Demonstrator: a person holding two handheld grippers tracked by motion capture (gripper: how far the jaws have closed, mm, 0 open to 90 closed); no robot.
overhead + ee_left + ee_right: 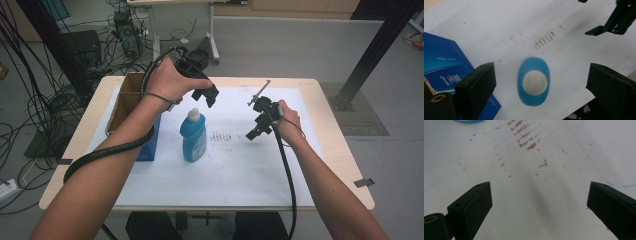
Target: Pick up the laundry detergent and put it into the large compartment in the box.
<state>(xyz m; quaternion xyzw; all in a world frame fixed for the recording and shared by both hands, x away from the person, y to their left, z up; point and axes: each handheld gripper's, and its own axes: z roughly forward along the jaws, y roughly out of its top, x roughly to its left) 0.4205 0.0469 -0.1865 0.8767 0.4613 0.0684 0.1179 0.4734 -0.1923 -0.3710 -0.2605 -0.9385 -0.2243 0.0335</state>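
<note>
Hovering over the table, both tools. Left tool hanging right above the blue bottle, jaws spread wide either side of its white cap in the left gripper view, not touching it. Bottle standing upright on the white sheet near the table's middle, just beside a blue box toward the left edge. Right tool also gaping open, holding nothing, pointing down at some reddish smudges on the sheet, well apart from the bottle.
</note>
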